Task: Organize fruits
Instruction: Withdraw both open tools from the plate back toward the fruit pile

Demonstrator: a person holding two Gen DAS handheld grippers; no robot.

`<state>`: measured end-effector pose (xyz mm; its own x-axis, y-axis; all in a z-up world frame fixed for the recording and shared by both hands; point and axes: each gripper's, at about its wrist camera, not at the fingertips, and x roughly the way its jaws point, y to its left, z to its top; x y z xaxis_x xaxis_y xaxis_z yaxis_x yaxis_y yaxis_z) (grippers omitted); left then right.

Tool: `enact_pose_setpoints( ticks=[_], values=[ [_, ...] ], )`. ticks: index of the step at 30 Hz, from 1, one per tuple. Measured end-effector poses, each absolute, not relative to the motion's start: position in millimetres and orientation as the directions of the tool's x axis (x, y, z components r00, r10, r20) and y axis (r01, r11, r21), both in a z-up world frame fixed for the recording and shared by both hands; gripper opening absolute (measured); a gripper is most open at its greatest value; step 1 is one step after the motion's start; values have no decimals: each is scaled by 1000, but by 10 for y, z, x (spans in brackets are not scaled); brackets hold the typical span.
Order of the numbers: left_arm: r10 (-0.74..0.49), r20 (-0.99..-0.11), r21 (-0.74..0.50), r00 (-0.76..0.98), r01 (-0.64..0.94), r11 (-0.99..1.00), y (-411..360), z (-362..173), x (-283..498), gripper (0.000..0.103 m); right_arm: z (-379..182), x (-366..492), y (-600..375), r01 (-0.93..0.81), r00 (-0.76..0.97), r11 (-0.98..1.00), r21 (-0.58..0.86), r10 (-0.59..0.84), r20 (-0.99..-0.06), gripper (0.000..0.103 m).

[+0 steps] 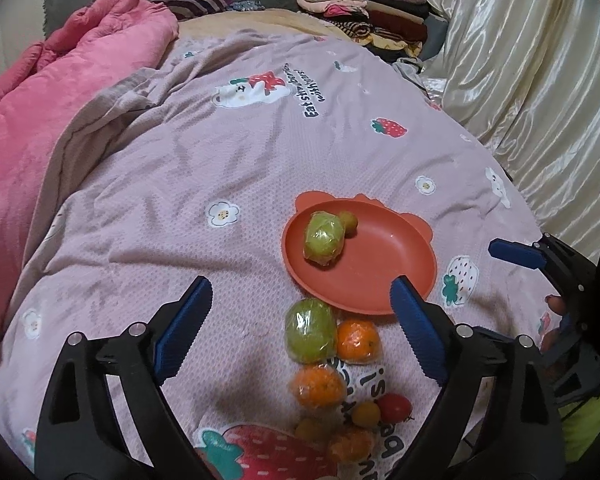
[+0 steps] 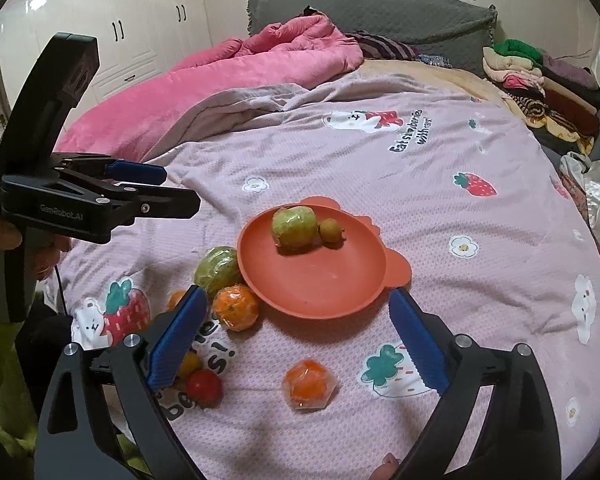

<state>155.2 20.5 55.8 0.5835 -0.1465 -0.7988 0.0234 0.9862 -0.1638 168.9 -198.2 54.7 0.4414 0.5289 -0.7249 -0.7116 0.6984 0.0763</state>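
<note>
A: Left gripper [image 1: 300, 320]: jaws spread wide, nothing between the pads, tilted down over the bedspread [image 1: 160, 184]. A wrapped green fruit [image 1: 310, 330] and two wrapped oranges lie in the gap, untouched.

B: Right gripper [image 2: 298, 332]: also wide apart, empty. One wrapped orange [image 2: 309, 385] lies loose on the cloth between its fingers.

A: Hidden bits?

B: The blue left pad [image 2: 176, 340] covers part of a yellow fruit beside the red tomato [image 2: 204, 387]. Low in the left view the small fruits blur together.

A: The orange plate [image 2: 312, 276] sits just beyond both grippers, holding a wrapped green fruit [image 2: 294, 226] touching a small yellow-green one [image 2: 331, 230].

B: The plate's near half is bare; open cloth to the right. Fingers grip the left handle.
</note>
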Motion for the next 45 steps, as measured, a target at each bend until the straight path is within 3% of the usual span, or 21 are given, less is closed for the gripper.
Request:
enact_pose_setpoints(
  ticks=[45],
  values=[
    [-101, -831, -105, 547, 24, 994, 82, 300, 1048, 87, 305, 1038, -1984, -755, 382, 652, 69, 523, -762, 94]
  ],
)
